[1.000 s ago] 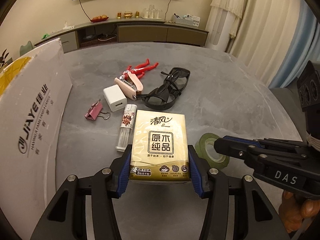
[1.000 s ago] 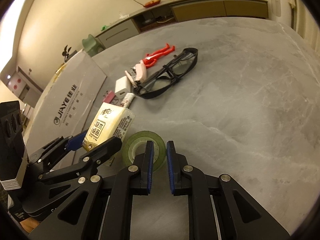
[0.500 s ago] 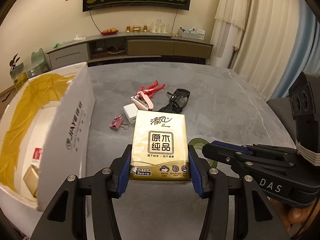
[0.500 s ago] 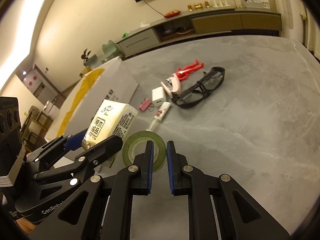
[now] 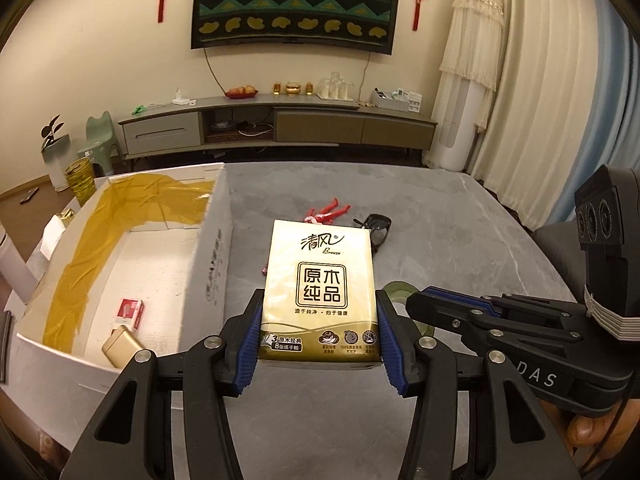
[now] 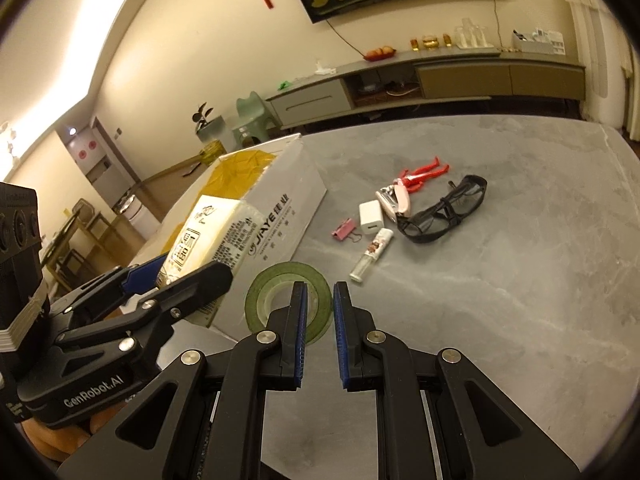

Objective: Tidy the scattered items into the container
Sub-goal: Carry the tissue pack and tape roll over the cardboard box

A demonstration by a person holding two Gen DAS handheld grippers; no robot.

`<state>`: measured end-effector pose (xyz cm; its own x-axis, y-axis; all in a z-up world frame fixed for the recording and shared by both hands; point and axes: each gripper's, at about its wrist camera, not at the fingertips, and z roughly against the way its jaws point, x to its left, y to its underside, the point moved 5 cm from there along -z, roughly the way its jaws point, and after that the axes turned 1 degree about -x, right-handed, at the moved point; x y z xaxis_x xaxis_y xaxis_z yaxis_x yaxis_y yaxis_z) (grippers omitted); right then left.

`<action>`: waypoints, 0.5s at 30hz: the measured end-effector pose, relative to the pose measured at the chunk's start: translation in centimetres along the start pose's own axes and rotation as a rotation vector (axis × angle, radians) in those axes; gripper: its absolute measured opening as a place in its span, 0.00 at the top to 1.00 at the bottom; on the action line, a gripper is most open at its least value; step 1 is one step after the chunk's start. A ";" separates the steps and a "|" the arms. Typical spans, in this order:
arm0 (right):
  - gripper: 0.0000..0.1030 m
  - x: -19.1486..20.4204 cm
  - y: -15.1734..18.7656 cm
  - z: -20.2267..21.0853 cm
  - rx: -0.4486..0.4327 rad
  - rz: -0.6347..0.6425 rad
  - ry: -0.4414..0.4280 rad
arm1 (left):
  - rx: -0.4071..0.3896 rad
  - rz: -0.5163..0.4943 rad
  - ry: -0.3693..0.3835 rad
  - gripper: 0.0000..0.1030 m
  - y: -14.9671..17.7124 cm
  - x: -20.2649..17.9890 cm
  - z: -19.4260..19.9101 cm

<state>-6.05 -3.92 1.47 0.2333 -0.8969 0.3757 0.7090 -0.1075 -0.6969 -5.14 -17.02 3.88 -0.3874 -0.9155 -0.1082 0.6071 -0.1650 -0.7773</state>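
My left gripper (image 5: 320,344) is shut on a gold tissue pack (image 5: 320,280), held above the grey table just right of the white cardboard box (image 5: 216,264). In the right wrist view the pack (image 6: 216,232) hangs in front of the box wall (image 6: 280,216). My right gripper (image 6: 320,300) is shut on the rim of a green tape roll (image 6: 276,280), lifted off the table. On the table lie a red figure (image 6: 424,170), black glasses (image 6: 444,212), a white charger (image 6: 371,218), a pink clip (image 6: 344,228) and a small tube (image 6: 372,254).
The box is open on top, with yellow tape along its inside, and holds a red-and-white packet (image 5: 130,312) and a gold item (image 5: 120,346). A pink nail clipper (image 6: 394,200) lies by the charger. A person's fingers (image 5: 588,432) hold the right gripper's handle.
Both grippers have risen. The tissue pack left the table with my left gripper, and the box's inside has come into view. The tape roll stayed in the right gripper.
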 end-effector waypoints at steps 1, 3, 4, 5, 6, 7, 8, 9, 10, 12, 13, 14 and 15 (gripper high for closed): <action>0.87 0.3 0.0 0.1 -0.001 0.005 0.000 | -0.006 0.009 0.000 0.49 -0.1 0.4 0.4; 0.87 1.2 0.0 0.0 0.002 0.018 -0.003 | -0.016 0.025 0.001 0.49 -0.2 1.1 1.1; 0.87 1.6 0.1 -0.1 0.004 0.024 -0.004 | -0.024 0.032 0.000 0.49 -0.2 1.5 1.5; 0.87 2.0 0.1 -0.2 0.005 0.030 -0.004 | -0.030 0.037 -0.002 0.49 -0.2 1.8 1.8; 0.87 2.5 0.2 -0.2 0.007 0.035 -0.006 | -0.036 0.045 -0.002 0.49 -0.3 2.2 2.2; 0.87 2.8 0.2 -0.3 0.007 0.039 -0.007 | -0.043 0.055 -0.002 0.49 -0.4 2.7 2.5; 0.87 3.4 0.2 -0.3 0.008 0.045 -0.009 | -0.049 0.062 -0.002 0.49 -0.4 3.1 2.8; 0.87 3.7 0.3 -0.2 0.009 0.048 -0.010 | -0.056 0.071 -0.003 0.49 -0.5 3.6 3.2; 0.87 4.1 0.3 -0.2 0.009 0.051 -0.013 | -0.062 0.081 -0.003 0.49 -0.5 4.0 3.4; 0.87 4.8 0.3 -0.2 0.010 0.059 -0.016 | -0.075 0.104 0.000 0.49 -0.7 5.0 3.9; 0.87 5.2 0.2 -0.1 0.010 0.065 -0.017 | -0.080 0.116 0.000 0.49 -0.7 5.5 4.0; 0.87 5.6 0.2 0.0 0.010 0.070 -0.019 | -0.085 0.129 0.004 0.49 -0.8 6.0 4.2; 0.87 6.1 0.1 0.0 0.010 0.077 -0.020 | -0.091 0.144 0.008 0.49 -0.9 6.6 4.4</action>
<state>-4.56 -9.38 3.67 0.3005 -0.8934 0.3339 0.6952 -0.0345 -0.7180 -5.18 -24.49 6.59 -0.3067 -0.9243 -0.2272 0.5915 0.0020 -0.8063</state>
